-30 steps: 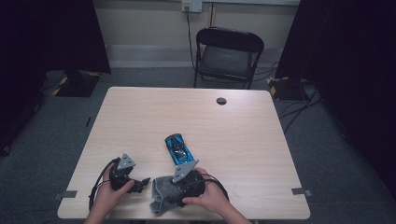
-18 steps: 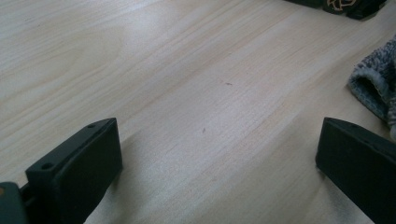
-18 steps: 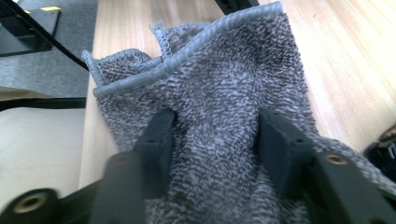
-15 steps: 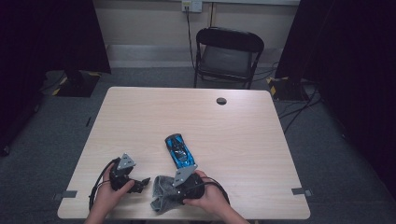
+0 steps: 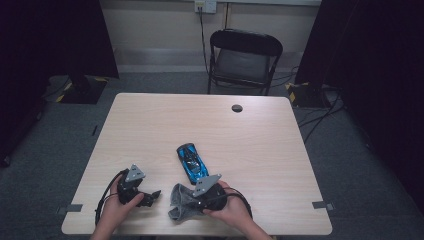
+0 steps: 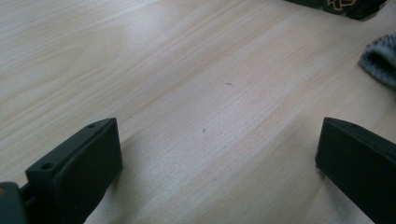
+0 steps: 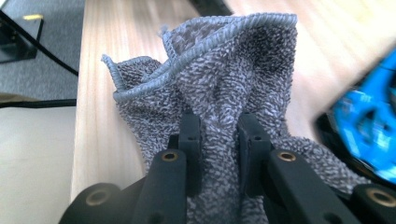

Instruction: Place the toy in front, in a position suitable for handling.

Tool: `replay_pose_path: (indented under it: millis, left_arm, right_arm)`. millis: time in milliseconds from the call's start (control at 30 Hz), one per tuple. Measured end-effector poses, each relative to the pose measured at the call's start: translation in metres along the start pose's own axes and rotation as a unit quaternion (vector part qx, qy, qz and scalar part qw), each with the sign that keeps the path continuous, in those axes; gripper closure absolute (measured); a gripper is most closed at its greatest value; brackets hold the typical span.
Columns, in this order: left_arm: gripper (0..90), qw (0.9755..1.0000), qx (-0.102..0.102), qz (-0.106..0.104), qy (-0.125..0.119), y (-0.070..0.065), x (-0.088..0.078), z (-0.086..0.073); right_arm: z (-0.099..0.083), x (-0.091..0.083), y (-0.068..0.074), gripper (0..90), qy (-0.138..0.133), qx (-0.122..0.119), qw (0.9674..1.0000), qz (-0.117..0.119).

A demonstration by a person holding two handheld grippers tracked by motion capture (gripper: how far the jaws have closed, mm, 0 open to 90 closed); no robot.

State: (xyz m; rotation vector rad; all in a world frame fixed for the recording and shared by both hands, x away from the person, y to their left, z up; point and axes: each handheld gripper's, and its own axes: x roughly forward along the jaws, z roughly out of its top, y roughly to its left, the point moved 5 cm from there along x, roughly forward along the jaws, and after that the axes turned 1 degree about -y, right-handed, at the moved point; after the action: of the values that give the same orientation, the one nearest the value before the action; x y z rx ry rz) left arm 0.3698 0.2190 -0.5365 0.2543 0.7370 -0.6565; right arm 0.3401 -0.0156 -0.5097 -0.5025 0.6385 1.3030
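Note:
A grey terry cloth (image 5: 181, 201) lies bunched near the table's front edge. My right gripper (image 5: 192, 202) has just been closing and is now shut on it; in the right gripper view a fold of the cloth (image 7: 224, 84) is pinched between the two black fingers (image 7: 190, 140). A blue toy car (image 5: 191, 161) sits just beyond the cloth, and its blue body (image 7: 369, 135) shows blurred at the right. My left gripper (image 5: 152, 196) rests on the table left of the cloth, open. Bare wood lies between its fingers (image 6: 79, 163), and the cloth's edge (image 6: 380, 60) is off to the right.
The wooden table (image 5: 150, 125) has a small black cap (image 5: 237, 108) near its far edge. A black folding chair (image 5: 242, 60) stands behind the table. Cables trail from both grippers at the front edge.
The right gripper's jaws have closed onto the grey cloth, bunching it up. Both hands have stayed nearly in place, and the car has not moved.

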Motion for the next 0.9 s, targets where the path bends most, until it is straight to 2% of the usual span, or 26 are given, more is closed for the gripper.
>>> replay_pose_path:
  millis: [133, 433, 667, 800, 833, 900]
  left_arm:
    - [0.0, 1.0, 0.0, 0.0, 0.0, 0.0, 0.0, 0.0]
    - [0.0, 1.0, 0.0, 0.0, 0.0, 0.0, 0.0, 0.0]
    - [0.0, 1.0, 0.0, 0.0, 0.0, 0.0, 0.0, 0.0]
    - [0.0, 1.0, 0.0, 0.0, 0.0, 0.0, 0.0, 0.0]
    - [0.0, 1.0, 0.0, 0.0, 0.0, 0.0, 0.0, 0.0]
    - [0.0, 1.0, 0.0, 0.0, 0.0, 0.0, 0.0, 0.0]
  right_arm:
    - [-0.005, -0.016, -0.009, 75.2, -0.01, 0.018, 0.9998, -0.001]
    - [-0.017, -0.07, -0.039, 75.1, -0.024, 0.047, 0.9975, -0.047]
    - [-0.037, -0.109, -0.069, 75.1, -0.021, 0.077, 0.9919, -0.099]
    - [-0.048, -0.124, -0.086, 75.0, -0.02, 0.091, 0.9871, -0.13]
    - [-0.052, -0.128, -0.091, 75.0, -0.019, 0.098, 0.9851, -0.14]
    - [-0.06, -0.133, -0.099, 74.9, -0.019, 0.11, 0.9825, -0.149]
